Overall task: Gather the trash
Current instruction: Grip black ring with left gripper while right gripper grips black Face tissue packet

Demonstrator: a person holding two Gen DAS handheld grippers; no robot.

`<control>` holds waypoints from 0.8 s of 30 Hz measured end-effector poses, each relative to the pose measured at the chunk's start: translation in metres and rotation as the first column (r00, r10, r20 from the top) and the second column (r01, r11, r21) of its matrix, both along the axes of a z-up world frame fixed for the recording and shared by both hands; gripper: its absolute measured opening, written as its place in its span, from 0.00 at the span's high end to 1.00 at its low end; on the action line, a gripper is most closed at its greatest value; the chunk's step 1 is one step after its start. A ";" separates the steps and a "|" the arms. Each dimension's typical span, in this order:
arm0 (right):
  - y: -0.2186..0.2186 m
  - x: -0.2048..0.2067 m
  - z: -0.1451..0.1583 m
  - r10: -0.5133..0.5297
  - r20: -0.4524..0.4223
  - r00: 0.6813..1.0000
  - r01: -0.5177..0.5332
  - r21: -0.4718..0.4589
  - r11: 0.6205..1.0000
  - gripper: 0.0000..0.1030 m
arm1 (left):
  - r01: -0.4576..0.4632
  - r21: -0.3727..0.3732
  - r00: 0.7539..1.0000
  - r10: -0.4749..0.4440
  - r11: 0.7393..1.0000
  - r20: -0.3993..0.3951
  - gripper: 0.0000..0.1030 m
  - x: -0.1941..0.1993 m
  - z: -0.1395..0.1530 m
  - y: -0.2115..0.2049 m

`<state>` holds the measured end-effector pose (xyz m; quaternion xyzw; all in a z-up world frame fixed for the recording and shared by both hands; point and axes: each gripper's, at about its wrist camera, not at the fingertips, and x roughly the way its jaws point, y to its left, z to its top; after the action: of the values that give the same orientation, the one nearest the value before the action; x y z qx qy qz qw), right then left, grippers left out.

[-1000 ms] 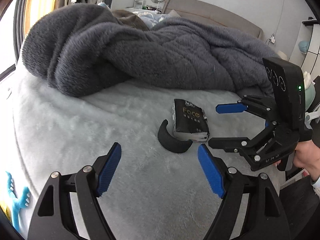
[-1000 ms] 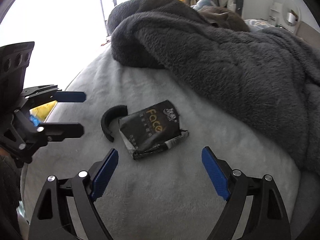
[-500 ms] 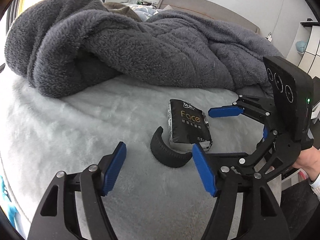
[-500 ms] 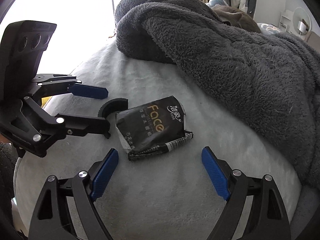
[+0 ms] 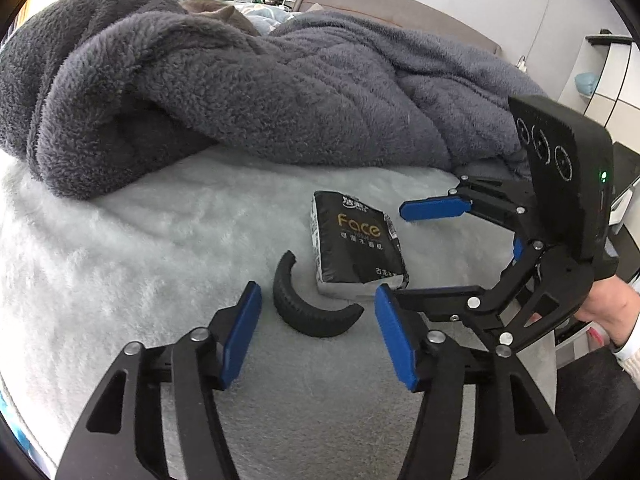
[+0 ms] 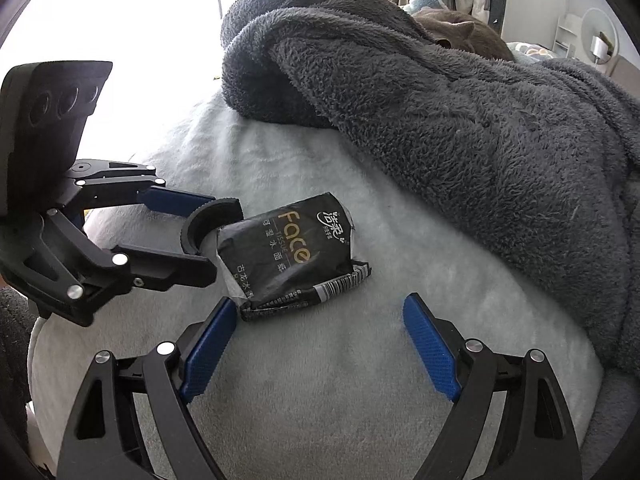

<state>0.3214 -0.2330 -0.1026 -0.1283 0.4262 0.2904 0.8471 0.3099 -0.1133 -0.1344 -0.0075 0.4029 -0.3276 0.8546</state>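
A pale grey, short-pile fleece bed cover (image 5: 132, 256) fills most of both views, its surface soft and slightly matted. Across its far side lies a heaped dark grey blanket (image 5: 248, 92) of thick, curly plush, folded over itself in a rounded roll.

Near the middle of the cover rests a black tissue pack (image 6: 286, 252), a soft rectangular packet of glossy film with gold lettering; one end is crumpled and shows a barcode flap. Just beside its short end, apparently touching it, lies a black curved piece (image 5: 310, 304), a crescent of ribbed, rubbery material shaped like a section of small tyre.

The left gripper (image 5: 318, 334), black with blue textured pads, has its jaws partly open and just closing in; the curved piece lies just ahead of the tips, and neither pad is seen pressing on it. From the right wrist, one finger hides part of that piece, so contact there cannot be judged. The right gripper (image 6: 320, 346) stands wide open and holds nothing; its left pad sits just beside the crumpled corner of the pack.

A hand (image 5: 608, 312) is cut off at the frame edge behind the right gripper. The window area is overexposed, and the far room is too small to make out.
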 end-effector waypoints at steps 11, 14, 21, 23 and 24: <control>0.007 0.004 0.001 0.013 -0.004 1.000 -0.013 0.013 1.000 0.16 | -0.009 -0.010 1.000 0.009 1.000 0.014 0.59 -0.002 0.004 0.005; 0.013 0.005 0.002 0.015 0.003 1.000 -0.016 0.008 1.000 0.16 | -0.018 -0.024 0.999 0.018 1.000 0.028 0.59 -0.006 0.010 0.012; 0.016 0.013 -0.002 -0.011 -0.022 1.000 0.011 0.025 1.000 0.16 | -0.061 -0.028 0.998 0.062 0.998 0.034 0.59 -0.008 0.015 0.028; 0.014 0.016 -0.003 -0.029 -0.033 0.999 0.031 0.047 0.998 0.16 | -0.074 -0.027 0.997 0.075 0.997 0.035 0.59 -0.010 0.016 0.033; 0.013 0.018 -0.003 -0.039 -0.039 0.999 0.041 0.058 0.997 0.16 | -0.080 -0.024 0.996 0.081 0.996 0.037 0.59 -0.010 0.017 0.035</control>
<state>0.3393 -0.2199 -0.1056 -0.0894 0.4357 0.2883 0.8480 0.2996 -0.0781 -0.1175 -0.0271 0.3823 -0.2974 0.8744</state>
